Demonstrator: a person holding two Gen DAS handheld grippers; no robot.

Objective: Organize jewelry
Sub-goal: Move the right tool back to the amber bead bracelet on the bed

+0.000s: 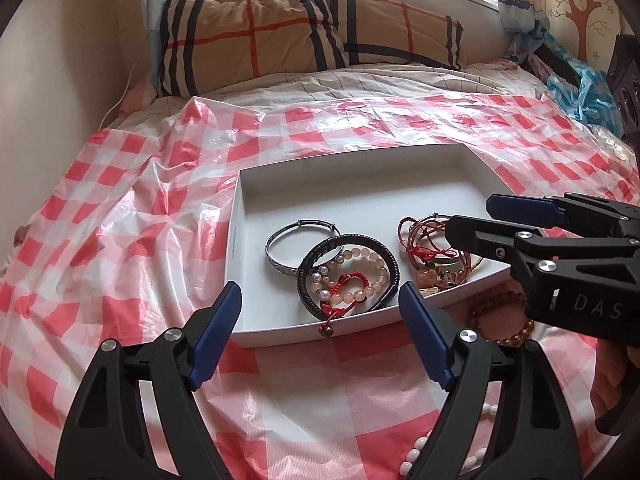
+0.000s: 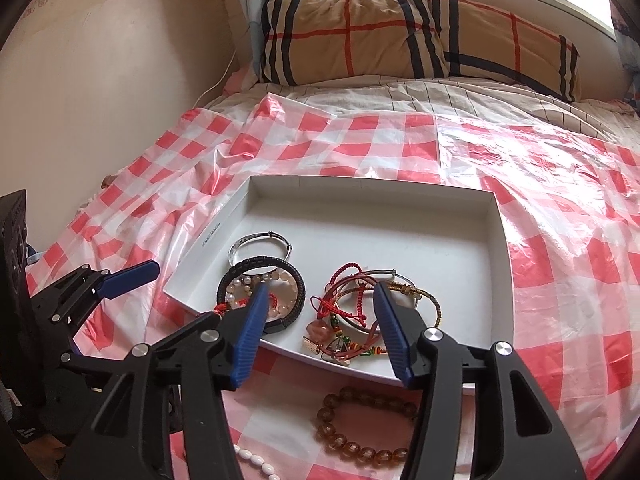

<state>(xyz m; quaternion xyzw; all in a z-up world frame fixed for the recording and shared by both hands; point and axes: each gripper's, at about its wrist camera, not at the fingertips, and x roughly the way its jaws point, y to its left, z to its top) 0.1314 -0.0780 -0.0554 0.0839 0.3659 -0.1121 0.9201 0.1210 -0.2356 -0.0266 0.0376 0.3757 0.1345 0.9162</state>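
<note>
A shallow white box (image 2: 500,264) sits on a red-and-white checked plastic sheet (image 1: 120,208) spread over a bed, serving as the collecting tray for loose jewelry. Two heaps lie in its near half: on the left a silver bangle (image 1: 280,248), a black braided bracelet (image 1: 348,268) and a pale bead bracelet (image 1: 370,276) stacked together; on the right a tangle of red cords (image 2: 352,300) and a gold bangle (image 2: 416,300). Both tools hover just above the near rim, the left gripper (image 1: 320,336) spread wide and empty, the right gripper (image 2: 320,332) parted with nothing pressed between its pads, apparently having let go. Outside the box, on the sheet near the camera, an amber bead bracelet (image 2: 360,428) and a string of white beads (image 2: 256,460) likely await collection. The letters "DAS" show on the right tool's body; small print on the box's left rim is unreadable.
</note>
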